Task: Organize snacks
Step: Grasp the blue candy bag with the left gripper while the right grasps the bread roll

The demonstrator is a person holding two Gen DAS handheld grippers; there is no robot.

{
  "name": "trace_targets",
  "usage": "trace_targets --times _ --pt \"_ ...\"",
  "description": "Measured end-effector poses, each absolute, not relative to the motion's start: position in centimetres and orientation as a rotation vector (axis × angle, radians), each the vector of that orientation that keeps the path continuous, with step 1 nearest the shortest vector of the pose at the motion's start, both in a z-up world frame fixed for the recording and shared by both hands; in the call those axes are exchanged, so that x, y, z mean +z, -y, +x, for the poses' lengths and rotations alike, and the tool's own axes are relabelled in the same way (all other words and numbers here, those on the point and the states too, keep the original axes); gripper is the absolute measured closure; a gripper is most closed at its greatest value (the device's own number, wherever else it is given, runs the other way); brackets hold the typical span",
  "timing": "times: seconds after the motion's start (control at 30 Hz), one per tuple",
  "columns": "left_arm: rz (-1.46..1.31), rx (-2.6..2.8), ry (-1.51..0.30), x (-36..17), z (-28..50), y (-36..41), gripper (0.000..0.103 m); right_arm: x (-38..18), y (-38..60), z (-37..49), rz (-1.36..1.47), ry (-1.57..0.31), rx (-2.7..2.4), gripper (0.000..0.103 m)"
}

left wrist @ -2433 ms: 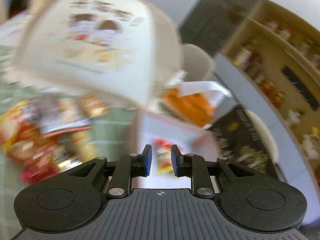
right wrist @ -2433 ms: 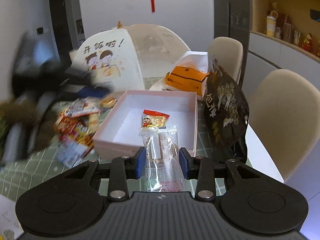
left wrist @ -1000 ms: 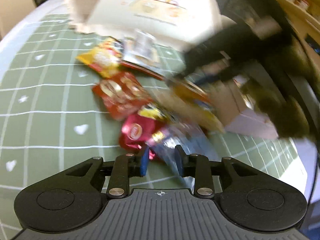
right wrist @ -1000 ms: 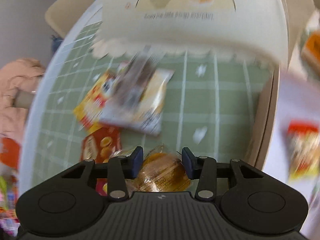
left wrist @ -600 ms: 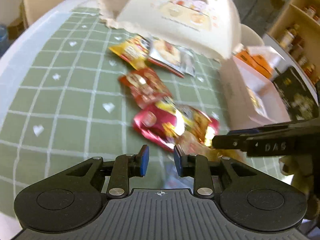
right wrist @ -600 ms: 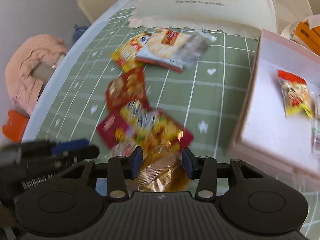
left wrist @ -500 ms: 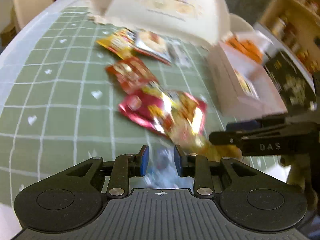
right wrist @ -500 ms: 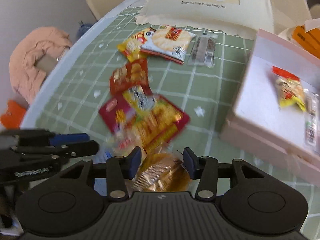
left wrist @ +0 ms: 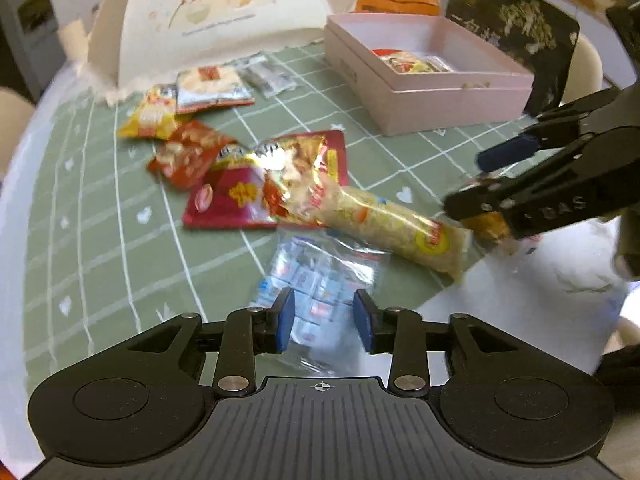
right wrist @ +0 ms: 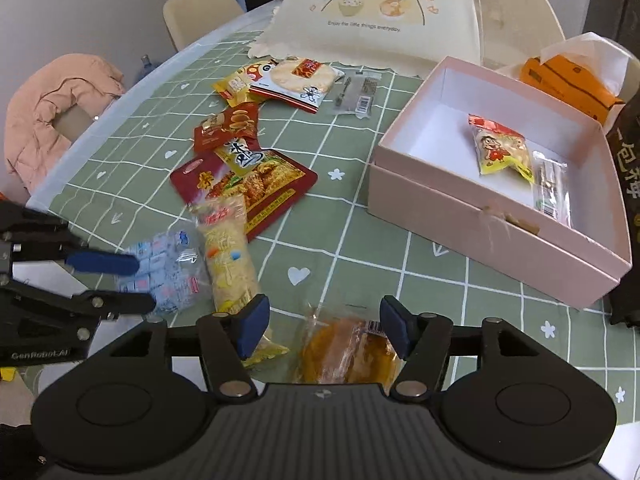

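Right wrist view: both grippers, left gripper (right wrist: 132, 284) and right gripper (right wrist: 324, 330), parted among packets beside pink box (right wrist: 492, 236).

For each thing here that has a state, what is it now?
Pink cardboard box: open, two snack packets inside.
Left gripper: open, jaws just opened, clear bag of blue-white candies between them.
Right gripper: open, jaws just opened, clear-wrapped orange cake lying between them.
Cream food cover: standing on the table.
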State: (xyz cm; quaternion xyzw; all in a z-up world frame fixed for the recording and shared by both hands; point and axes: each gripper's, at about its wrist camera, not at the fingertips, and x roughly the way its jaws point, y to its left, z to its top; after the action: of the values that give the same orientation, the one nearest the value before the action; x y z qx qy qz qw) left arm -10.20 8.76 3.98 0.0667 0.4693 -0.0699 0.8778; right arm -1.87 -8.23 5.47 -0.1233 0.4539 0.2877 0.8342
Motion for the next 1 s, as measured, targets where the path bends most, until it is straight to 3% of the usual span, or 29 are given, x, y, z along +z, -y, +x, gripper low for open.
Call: trace_targets --times 0.07,0.13,0.17,0.2,0.27,0.33,0.43,0.77,0.87,1.0 --pt "0.164 -0.131 -0.97 4.0 -9.8 -8.8 0.054 5.2 8.2 -2.3 -0.278 -0.953 0.578 0.041" --pt "0.134 -0.144 -0.983 3.9 -9.5 -9.1 0.058 5.2 8.8 -2.8 -0.296 -0.94 0.556 0.041" --pt "0.123 -0.159 -0.987 3.9 -9.4 -9.0 0.054 5.3 9.2 -2.9 -0.297 -0.936 0.546 0.04" --pt "0.123 -0.172 -0.986 3.8 -9.5 -8.8 0.05 5.2 9.5 -3.0 -0.293 -0.937 0.535 0.039" --pt "0.149 -0.215 -0.985 3.5 -9.6 -8.2 0.029 5.1 10.3 -2.8 -0.265 -0.949 0.51 0.038" --pt "0.165 -0.234 -0.978 3.2 -9.7 -7.5 0.023 5.1 10.9 -2.7 -0.226 -0.963 0.498 0.038" --pt "0.179 -0.205 -0.968 3.4 -9.8 -8.0 0.032 5.1 11.3 -3.0 -0.21 -0.956 0.484 0.038" --pt "-0.036 -0.215 -1.021 2.5 -6.6 -11.7 0.029 6.0 9.9 -4.8 -0.302 -0.885 0.486 0.035" --pt "-0.004 -0.218 -1.018 2.5 -6.9 -10.8 0.029 6.7 9.0 -5.0 -0.335 -0.847 0.509 0.028" --pt "-0.056 -0.231 -1.049 2.9 -8.2 -11.4 0.038 6.9 6.9 -3.9 -0.296 -0.852 0.598 0.027"
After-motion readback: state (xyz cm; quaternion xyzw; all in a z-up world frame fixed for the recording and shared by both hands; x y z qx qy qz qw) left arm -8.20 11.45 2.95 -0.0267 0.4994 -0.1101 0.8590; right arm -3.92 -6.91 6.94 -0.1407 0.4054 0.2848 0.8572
